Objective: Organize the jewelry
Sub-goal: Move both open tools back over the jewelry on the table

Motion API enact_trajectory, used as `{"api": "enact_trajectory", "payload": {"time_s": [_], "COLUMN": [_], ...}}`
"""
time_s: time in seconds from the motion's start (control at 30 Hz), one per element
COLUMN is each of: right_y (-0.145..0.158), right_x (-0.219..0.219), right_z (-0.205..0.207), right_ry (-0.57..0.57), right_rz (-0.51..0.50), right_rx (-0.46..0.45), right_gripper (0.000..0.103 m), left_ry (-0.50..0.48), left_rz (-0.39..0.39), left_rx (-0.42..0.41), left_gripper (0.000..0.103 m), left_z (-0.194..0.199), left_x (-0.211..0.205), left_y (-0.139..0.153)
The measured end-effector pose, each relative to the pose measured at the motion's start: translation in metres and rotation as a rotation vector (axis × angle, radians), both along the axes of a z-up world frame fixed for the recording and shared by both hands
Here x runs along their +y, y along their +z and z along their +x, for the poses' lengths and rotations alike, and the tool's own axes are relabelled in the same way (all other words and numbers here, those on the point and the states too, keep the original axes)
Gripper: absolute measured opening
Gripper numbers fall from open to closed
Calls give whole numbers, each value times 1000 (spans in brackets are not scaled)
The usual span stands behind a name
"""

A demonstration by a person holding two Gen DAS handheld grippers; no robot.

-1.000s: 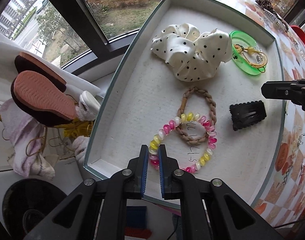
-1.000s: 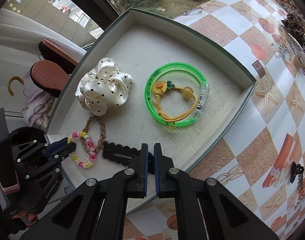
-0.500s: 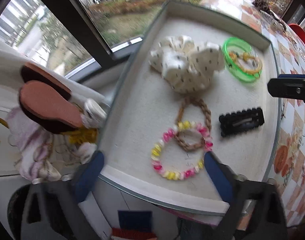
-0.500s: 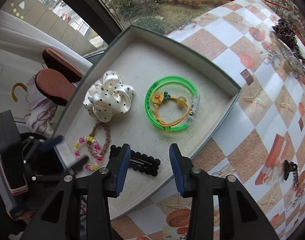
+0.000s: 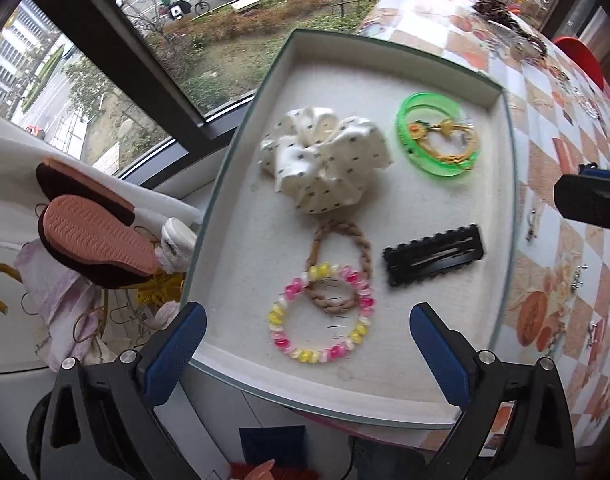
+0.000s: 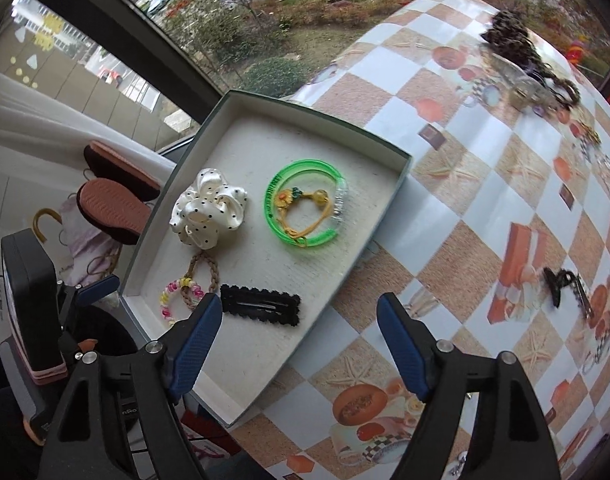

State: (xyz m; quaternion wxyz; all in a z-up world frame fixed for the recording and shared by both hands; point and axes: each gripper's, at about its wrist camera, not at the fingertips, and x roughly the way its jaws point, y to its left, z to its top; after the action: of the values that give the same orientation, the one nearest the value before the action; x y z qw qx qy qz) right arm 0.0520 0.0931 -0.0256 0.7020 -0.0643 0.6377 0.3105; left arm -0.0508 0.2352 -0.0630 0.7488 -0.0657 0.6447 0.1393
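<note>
Checkered oilcloth with fruit and starfish prints is covering the counter [image 6: 485,208], which is standing beside a window looking onto a street. A shallow tray [image 5: 241,168] is sitting at the counter's edge and is holding a white dotted scrunchie [image 5: 325,160], a green bangle [image 5: 437,136] with a yellow elastic tie [image 5: 449,142] lying inside it, a braided tan hair tie [image 5: 341,260], a pink-and-yellow coil bracelet [image 5: 321,320] overlapping that tie, and a black snap clip [image 5: 435,256]. The left hand-held gripper [image 5: 307,356] is hanging over the coil bracelet with its jaws spread wide, gripping nothing. The right hand-held gripper [image 6: 297,340] is opening its jaws, with nothing between them, just beside the black snap clip. More hair accessories [image 6: 521,64] are lying scattered on the counter's far side.
</note>
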Motion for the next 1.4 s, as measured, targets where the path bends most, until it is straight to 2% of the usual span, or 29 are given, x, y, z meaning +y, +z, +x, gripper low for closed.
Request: {"api": "enact_trajectory", "payload": {"time_s": [0.17, 0.37, 0.6, 0.87, 1.13, 1.4], "right_y": [4, 5, -8, -18, -23, -31], "right_x": [-31, -83, -156, -229, -260, -267], "right_z": [-2, -5, -14, -26, -22, 1], "right_ry": [-83, -182, -307, -435, -467, -433], "right_rz": [20, 4, -61, -150, -177, -203], "right_rx": [-10, -16, 65, 103, 98, 75], "right_gripper": [86, 86, 86, 86, 86, 86], "left_ry": [-34, -95, -150, -299, -414, -437], "left_rz": [-13, 32, 37, -57, -100, -107], "left_rx": [1, -9, -15, -3, 27, 68], "left_gripper": [103, 103, 103, 103, 103, 103], "left_z": [8, 23, 37, 44, 51, 60], "left_x": [-16, -45, -75, -128, -185, -208], "left_y": [8, 21, 30, 32, 21, -1]}}
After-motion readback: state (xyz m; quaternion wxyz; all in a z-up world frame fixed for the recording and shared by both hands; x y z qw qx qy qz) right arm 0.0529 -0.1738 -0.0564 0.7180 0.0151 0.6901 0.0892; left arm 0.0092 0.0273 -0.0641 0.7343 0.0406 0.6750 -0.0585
